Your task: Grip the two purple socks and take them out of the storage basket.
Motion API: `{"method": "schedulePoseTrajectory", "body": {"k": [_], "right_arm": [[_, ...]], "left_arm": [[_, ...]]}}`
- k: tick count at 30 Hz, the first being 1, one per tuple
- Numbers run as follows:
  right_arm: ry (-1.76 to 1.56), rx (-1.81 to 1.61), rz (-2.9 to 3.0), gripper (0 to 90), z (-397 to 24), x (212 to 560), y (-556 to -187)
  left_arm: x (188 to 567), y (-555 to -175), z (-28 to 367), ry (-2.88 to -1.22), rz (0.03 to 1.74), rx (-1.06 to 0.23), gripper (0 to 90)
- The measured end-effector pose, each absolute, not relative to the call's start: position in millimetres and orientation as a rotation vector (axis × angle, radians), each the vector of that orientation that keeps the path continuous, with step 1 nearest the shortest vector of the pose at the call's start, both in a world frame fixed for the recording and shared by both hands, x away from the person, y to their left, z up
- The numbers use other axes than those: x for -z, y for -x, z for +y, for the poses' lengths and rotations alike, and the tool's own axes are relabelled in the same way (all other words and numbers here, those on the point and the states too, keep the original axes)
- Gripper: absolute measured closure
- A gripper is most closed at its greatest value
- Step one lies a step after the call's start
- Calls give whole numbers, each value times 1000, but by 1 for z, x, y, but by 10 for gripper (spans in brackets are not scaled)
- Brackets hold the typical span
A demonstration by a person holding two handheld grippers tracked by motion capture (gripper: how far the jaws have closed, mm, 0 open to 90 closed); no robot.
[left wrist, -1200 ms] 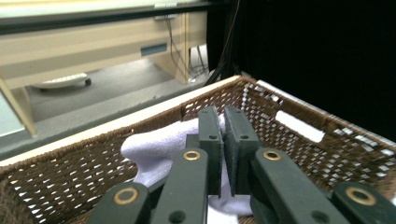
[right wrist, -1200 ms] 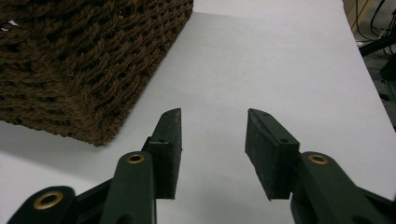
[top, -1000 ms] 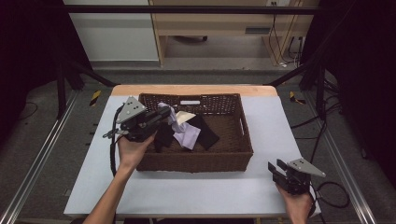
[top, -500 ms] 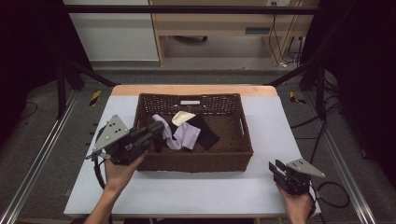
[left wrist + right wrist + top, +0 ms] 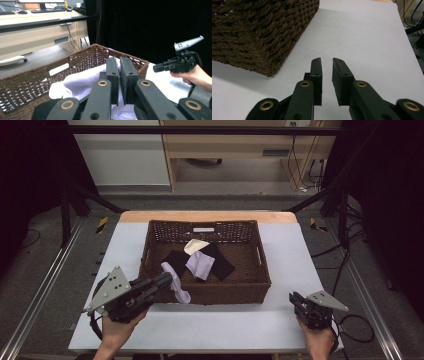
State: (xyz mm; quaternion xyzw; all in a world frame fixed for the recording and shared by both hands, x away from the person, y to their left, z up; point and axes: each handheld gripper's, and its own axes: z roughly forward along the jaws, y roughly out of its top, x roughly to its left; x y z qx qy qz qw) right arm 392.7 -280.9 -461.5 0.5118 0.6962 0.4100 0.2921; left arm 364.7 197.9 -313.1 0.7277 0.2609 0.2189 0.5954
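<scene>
My left gripper (image 5: pixel 167 280) is shut on a pale lavender cloth (image 5: pixel 178 289) at the near left corner of the brown wicker basket (image 5: pixel 225 292). The cloth trails over the basket's front rim. In the left gripper view the jaws (image 5: pixel 119 72) pinch the cloth (image 5: pixel 80 83) in front of the basket (image 5: pixel 30 82). My right gripper (image 5: pixel 296 299) rests low at the table's near right. Its jaws (image 5: pixel 327 63) have just been closing; a narrow gap stays between them, with nothing in it.
In the basket lie a black cloth (image 5: pixel 225 265), another lavender cloth (image 5: pixel 200 264) and a cream one (image 5: pixel 195 245). The basket's corner (image 5: pixel 262 32) stands to the left of my right gripper. The white table (image 5: pixel 300 255) ends close behind both hands.
My left gripper has drawn back toward the near left, out of the basket, dragging the lavender cloth over the front rim. The right hand has stayed in place.
</scene>
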Motion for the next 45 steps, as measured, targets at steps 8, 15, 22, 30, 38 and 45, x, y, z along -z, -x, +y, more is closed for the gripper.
{"method": "schedulePoseTrajectory", "body": {"k": [8, 15, 22, 30, 38, 45], "right_arm": [[-1353, -1092, 1862, 823, -280, 462, -392], [-1360, -1082, 1848, 844, -280, 462, -393], [-1360, -1078, 1847, 900, -280, 463, -392], [-1378, -1084, 1839, 889, -279, 463, -393], [-1398, -1068, 1830, 656, -278, 465, -395], [-1416, -1048, 1818, 528, -279, 468, -396]], "left_arm": [[336, -353, 198, -1755, 621, -482, 850], [370, -355, 188, -1869, 649, -425, 850], [397, -359, 178, -1962, 675, -398, 850], [422, -371, 171, -2033, 722, -361, 849], [435, -376, 163, -2079, 752, -363, 809], [440, -380, 160, -2098, 798, -338, 611]]}}
